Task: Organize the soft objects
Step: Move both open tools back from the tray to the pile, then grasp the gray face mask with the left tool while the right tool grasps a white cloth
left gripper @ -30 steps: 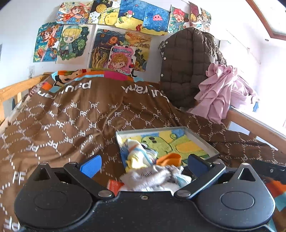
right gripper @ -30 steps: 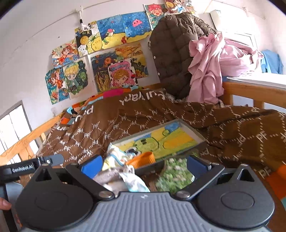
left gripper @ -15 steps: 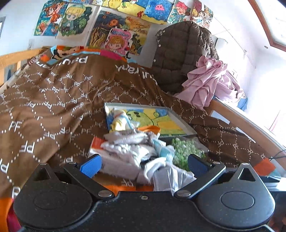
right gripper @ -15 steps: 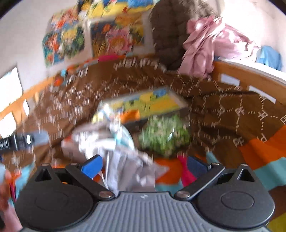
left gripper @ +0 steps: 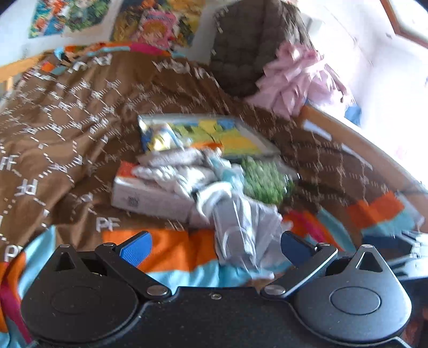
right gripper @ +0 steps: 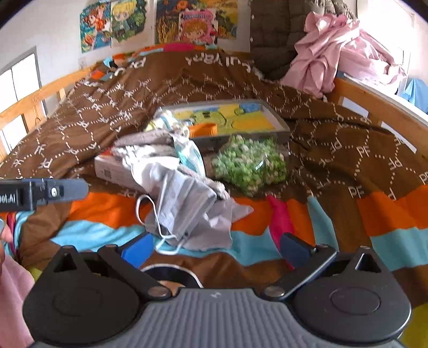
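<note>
A heap of soft things lies on the brown bed cover: grey face masks (right gripper: 184, 203) with white ear loops at the front, a light blue mask (right gripper: 191, 158), and grey socks (right gripper: 149, 142) on a white box (right gripper: 112, 171). A clear bag of green bits (right gripper: 248, 166) sits to their right. Behind stands a grey tray (right gripper: 278, 125) with a colourful picture and an orange item (right gripper: 203, 129). My right gripper (right gripper: 215, 247) is open, just short of the masks. My left gripper (left gripper: 214, 247) is open too, with the grey masks (left gripper: 240, 230) in front of it; this view is blurred. The left gripper (right gripper: 53, 191) also shows at the left edge.
Wooden bed rails (right gripper: 374, 107) run along both sides. A pink garment (right gripper: 334, 53) and a brown quilted jacket (right gripper: 272, 32) hang at the back right. Drawings (right gripper: 198, 24) cover the wall. The cover's orange and blue striped part (right gripper: 374, 214) lies nearest me.
Both grippers have drawn back toward the near end of the bed and tilted down. The heap now sits farther off, and the striped end of the cover has come into view.
</note>
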Demonstrator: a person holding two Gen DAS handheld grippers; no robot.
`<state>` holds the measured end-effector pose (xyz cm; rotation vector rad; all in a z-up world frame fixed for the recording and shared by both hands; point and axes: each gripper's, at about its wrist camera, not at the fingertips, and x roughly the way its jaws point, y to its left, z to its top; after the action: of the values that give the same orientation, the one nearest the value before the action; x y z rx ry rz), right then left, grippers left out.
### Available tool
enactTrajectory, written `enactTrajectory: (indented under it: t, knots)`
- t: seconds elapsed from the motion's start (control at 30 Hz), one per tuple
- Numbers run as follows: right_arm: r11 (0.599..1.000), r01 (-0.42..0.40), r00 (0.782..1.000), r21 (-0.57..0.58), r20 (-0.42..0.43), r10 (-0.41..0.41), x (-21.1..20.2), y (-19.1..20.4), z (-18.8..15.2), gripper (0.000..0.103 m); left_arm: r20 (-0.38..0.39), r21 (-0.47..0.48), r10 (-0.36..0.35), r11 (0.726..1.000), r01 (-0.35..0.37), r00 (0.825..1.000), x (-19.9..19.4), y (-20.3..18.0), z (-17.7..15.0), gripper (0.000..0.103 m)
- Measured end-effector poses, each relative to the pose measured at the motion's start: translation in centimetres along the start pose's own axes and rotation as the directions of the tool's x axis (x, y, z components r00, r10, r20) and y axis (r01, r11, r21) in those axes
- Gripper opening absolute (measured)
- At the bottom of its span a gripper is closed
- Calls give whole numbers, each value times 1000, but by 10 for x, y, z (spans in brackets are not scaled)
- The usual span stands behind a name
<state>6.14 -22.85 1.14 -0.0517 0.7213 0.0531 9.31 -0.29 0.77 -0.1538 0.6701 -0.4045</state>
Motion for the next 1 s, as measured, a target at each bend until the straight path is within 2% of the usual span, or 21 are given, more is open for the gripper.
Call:
enactTrajectory:
  t: [0.17, 0.27, 0.43, 0.53, 0.63, 0.73, 0.8, 1.0]
  knots:
    - [998, 21, 991, 53, -130, -14, 25, -14, 2, 103, -47, -10, -55, 998, 55, 997, 25, -4, -2, 102]
    - [998, 3, 984, 67, -179, 9, 41, -22, 3, 103, -54, 12, -50, 999, 51, 997, 42, -6, -1, 102]
    - [1000, 13, 971, 13, -239, -10, 67, -23, 7, 103, -77, 32, -63, 997, 66, 995, 67, -9, 1, 102]
    - [999, -13, 963, -47, -271, 0, 83, -19, 8, 103, -95, 25, -93, 995, 96, 991, 85, -11, 4, 102]
    - [992, -30, 964, -119, -267, -3, 93, -14, 11, 102, -103, 34, -137, 989, 141, 985, 97, -13, 9, 100]
    - [981, -22, 969, -194, -245, -27, 101, -10, 15, 102, -109, 39, -188, 980, 193, 976, 108, -12, 13, 96]
    - [977, -21, 972, -211, -235, -29, 107, -11, 17, 102, -119, 38, -196, 979, 202, 973, 116, -11, 14, 91]
    - [988, -80, 967, -136, -249, 44, 116, -18, 18, 102, -163, -14, -226, 974, 226, 961, 131, -4, 13, 71]
